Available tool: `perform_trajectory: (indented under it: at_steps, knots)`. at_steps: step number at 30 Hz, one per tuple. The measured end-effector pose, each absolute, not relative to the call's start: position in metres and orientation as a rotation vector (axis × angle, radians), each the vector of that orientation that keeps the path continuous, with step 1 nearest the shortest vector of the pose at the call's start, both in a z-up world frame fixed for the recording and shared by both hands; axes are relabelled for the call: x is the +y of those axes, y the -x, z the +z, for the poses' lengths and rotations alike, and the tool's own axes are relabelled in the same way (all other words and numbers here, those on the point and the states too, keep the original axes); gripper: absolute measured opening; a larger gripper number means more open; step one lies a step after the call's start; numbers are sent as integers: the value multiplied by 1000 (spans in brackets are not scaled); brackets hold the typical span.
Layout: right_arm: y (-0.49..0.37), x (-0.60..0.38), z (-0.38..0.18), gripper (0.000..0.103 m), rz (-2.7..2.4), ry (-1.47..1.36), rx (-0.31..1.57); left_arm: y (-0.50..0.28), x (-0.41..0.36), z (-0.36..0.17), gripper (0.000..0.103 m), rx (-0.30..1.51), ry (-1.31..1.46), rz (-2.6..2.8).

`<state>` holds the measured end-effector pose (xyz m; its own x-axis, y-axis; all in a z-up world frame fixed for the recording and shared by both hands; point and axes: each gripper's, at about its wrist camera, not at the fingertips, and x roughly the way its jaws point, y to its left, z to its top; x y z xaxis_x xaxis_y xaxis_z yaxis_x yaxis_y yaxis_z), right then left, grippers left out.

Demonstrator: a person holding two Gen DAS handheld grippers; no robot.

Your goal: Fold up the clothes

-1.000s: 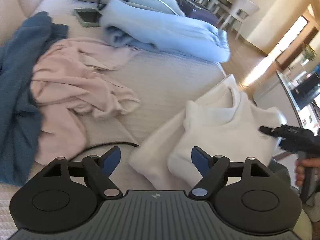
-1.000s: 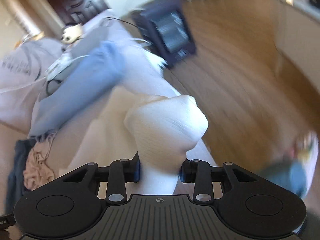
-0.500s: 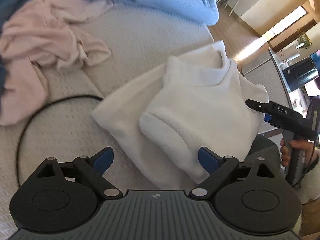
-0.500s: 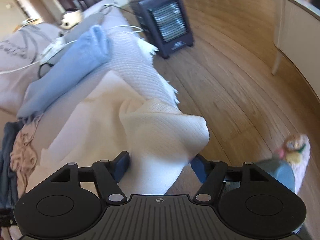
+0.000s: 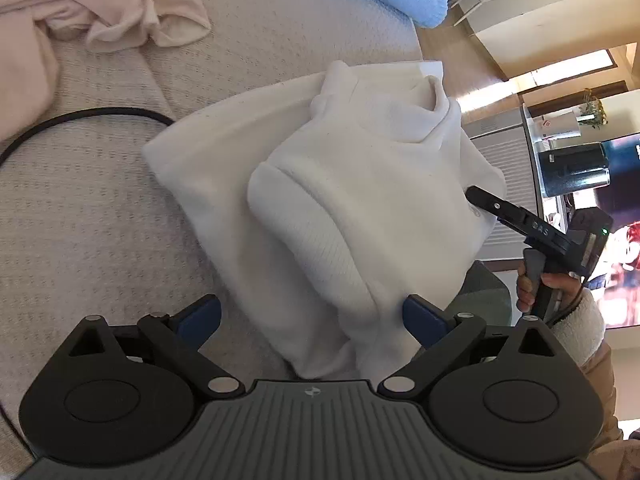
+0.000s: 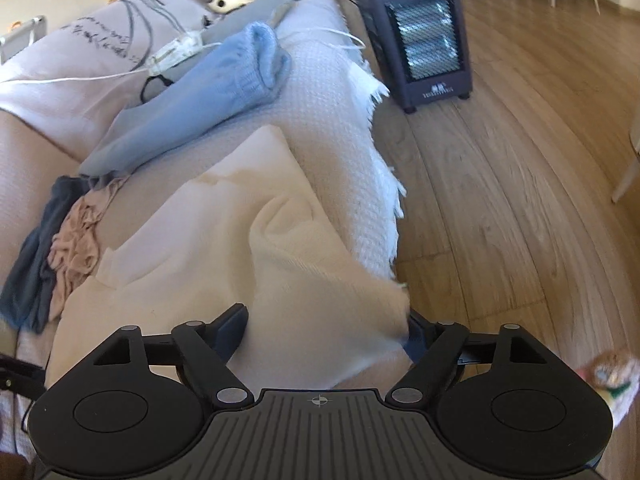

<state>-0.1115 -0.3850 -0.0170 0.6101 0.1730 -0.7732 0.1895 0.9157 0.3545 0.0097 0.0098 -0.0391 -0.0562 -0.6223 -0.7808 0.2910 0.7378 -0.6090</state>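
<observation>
A white sweater [image 5: 360,184] lies partly folded on the pale woven cover [image 5: 100,220], near its edge. My left gripper [image 5: 312,316] hangs low over the sweater's near end. Its jaws are wide and still opening, with the ribbed fold lying loose between them. In the right wrist view the same sweater [image 6: 240,240] looks cream. My right gripper [image 6: 324,332] straddles a raised fold at the cover's edge. Its jaws are opening and the cloth sits slack between them. The right gripper's fingers [image 5: 504,210] rest against the sweater's right side, held by a hand [image 5: 532,292].
A pink garment [image 5: 80,12] and a black cable [image 5: 80,114] lie to the left. A light blue sweater [image 6: 224,92] is further back and a dark blue garment [image 6: 32,264] at far left. An electric heater [image 6: 420,32] stands on the wooden floor [image 6: 520,160] beyond the fringed edge [image 6: 380,160].
My right gripper was shut on a fold of the white sweater; its jaws have spread and the fold has sagged. My left gripper has dropped and tilted towards the sweater, its jaws widening.
</observation>
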Motion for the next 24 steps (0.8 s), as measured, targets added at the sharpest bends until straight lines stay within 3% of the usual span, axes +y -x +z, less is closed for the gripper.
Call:
perform_trajectory:
  at_steps: [9,19,22,24]
  knots:
    - [85,-392,-3,82,196,-274,973,-16,-10,-54,103,1508,317,-763]
    - [25,-391,-37,82,354,-281,1072,-20,-28,-56,103,1550,283,-710]
    - [27,-388,-43,81,339,-336,1060,-18,-35,-52,98,1546,229,-706]
    - [34,-383,-39,72,312,-327,1036,-15,-38,-45,91,1538,181,-705]
